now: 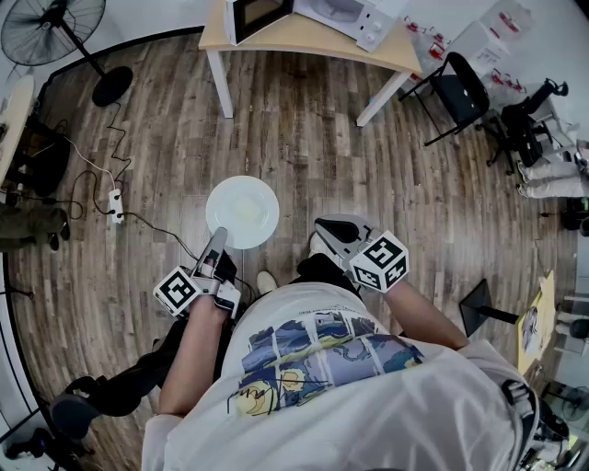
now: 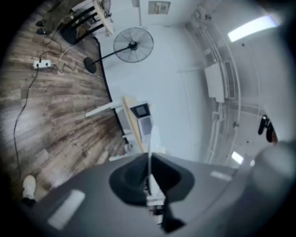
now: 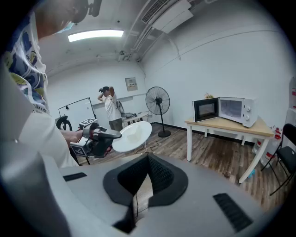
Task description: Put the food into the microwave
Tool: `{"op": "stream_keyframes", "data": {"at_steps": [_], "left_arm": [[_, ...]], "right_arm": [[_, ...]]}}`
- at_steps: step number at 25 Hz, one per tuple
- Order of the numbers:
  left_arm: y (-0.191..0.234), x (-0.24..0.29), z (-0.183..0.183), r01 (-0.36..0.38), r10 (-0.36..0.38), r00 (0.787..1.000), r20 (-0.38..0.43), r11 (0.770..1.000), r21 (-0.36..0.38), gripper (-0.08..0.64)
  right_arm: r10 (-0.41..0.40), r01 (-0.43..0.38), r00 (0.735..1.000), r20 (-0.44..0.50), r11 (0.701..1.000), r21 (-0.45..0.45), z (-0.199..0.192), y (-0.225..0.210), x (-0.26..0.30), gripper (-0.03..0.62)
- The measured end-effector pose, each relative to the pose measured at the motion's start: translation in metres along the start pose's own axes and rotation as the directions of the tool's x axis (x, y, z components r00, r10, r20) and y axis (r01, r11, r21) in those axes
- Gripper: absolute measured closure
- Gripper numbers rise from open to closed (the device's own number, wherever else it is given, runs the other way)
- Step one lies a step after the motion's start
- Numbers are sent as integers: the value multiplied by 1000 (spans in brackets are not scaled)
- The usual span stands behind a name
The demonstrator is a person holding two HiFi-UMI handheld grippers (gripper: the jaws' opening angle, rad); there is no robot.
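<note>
A white plate (image 1: 242,212) with a pale patch of food at its middle hangs level above the wooden floor. My left gripper (image 1: 218,243) is shut on its near rim. In the left gripper view the plate (image 2: 152,141) shows edge-on between the jaws of the left gripper (image 2: 149,162). The right gripper view shows the plate (image 3: 132,135) and my left gripper (image 3: 114,135) from the side. My right gripper (image 1: 337,230) is beside the plate, shut and holding nothing. The white microwave (image 1: 317,13) stands on a far table, its door (image 1: 254,15) swung open.
The light wooden table (image 1: 304,41) is across the room. A standing fan (image 1: 55,28) and a power strip (image 1: 116,206) with cables are at the left. Black chairs (image 1: 457,90) stand to the right. Another person (image 3: 110,105) stands at the far wall.
</note>
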State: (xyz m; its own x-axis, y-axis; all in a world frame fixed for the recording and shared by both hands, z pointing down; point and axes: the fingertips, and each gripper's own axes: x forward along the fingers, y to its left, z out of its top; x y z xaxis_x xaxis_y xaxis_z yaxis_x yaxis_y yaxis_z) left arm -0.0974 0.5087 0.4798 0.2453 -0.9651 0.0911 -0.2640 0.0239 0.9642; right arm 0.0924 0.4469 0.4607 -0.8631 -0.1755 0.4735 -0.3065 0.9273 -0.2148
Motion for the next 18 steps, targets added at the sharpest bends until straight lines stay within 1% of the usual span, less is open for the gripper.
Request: {"op": "stream_keyframes", "data": {"at_steps": [3, 8, 13, 18], "left_arm": [[0, 8, 3, 23, -23, 1000, -11, 999, -24, 545], [1, 31, 1, 42, -43, 998, -35, 999, -26, 545], [4, 72, 19, 14, -14, 999, -39, 1000, -22, 545], [-4, 122, 48, -1, 0, 999, -47, 1000, -26, 545]], "right_arm": [[-32, 32, 999, 4, 999, 7, 2, -5, -3, 586], [-69, 69, 998, 4, 998, 16, 3, -21, -11, 586], [-62, 61, 998, 26, 998, 24, 24, -62, 8, 586], [-53, 52, 997, 54, 999, 3, 54, -114, 39, 586]]}}
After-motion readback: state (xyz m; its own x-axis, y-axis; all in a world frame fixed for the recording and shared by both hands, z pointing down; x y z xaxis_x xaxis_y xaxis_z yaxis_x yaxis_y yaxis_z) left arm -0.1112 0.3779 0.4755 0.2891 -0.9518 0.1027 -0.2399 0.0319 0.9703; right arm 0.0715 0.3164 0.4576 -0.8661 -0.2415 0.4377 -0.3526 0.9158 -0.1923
